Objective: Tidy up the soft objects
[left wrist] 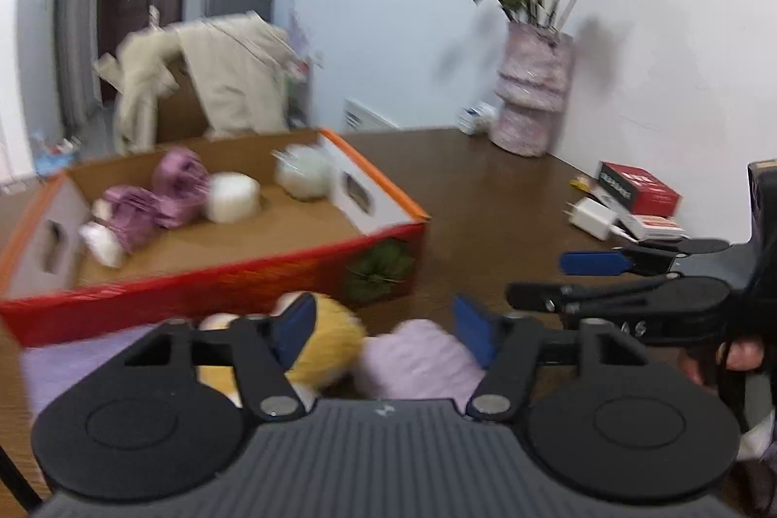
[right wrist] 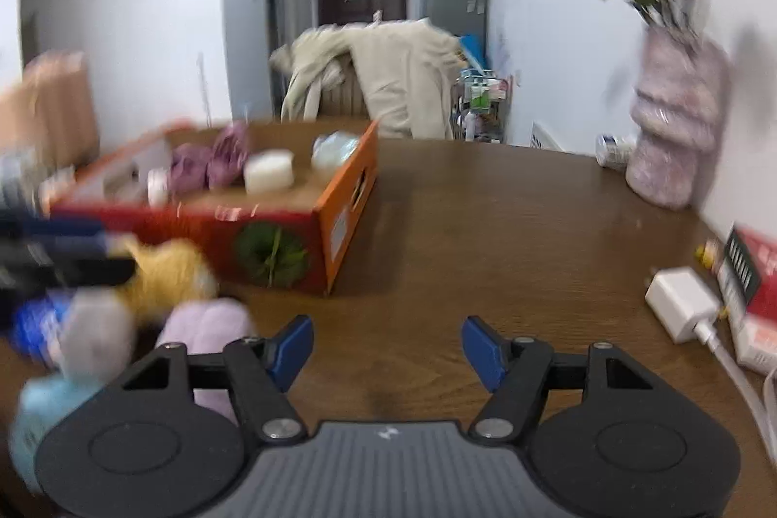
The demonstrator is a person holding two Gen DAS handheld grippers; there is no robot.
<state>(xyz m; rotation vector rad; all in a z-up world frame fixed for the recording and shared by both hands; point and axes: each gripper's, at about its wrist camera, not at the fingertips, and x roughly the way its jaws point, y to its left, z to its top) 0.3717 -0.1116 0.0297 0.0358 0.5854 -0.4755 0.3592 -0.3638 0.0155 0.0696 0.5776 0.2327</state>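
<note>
Reaching for loose yarn balls near the red box [left wrist: 209, 290], the left gripper [left wrist: 383, 331] stood half open around, not yet clamping, the yellow ball [left wrist: 330, 338] and lilac ball [left wrist: 417, 360]; the right gripper [right wrist: 386, 350] hung open, empty; next, close and lift.

The left gripper [left wrist: 383, 331] has a ribbed grey housing with a small pale logo at its front edge. Two round black discs flank the housing, each with a raised ring. Black angular link arms pivot on silver screws and end in blue pads [left wrist: 297, 326]. The right gripper [right wrist: 386, 348] is built the same: grey ribbed body, black discs, silver pivot screws, blue pads [right wrist: 293, 345]. In the left wrist view the right gripper's black body carries pale lettering, too blurred to read.
</note>
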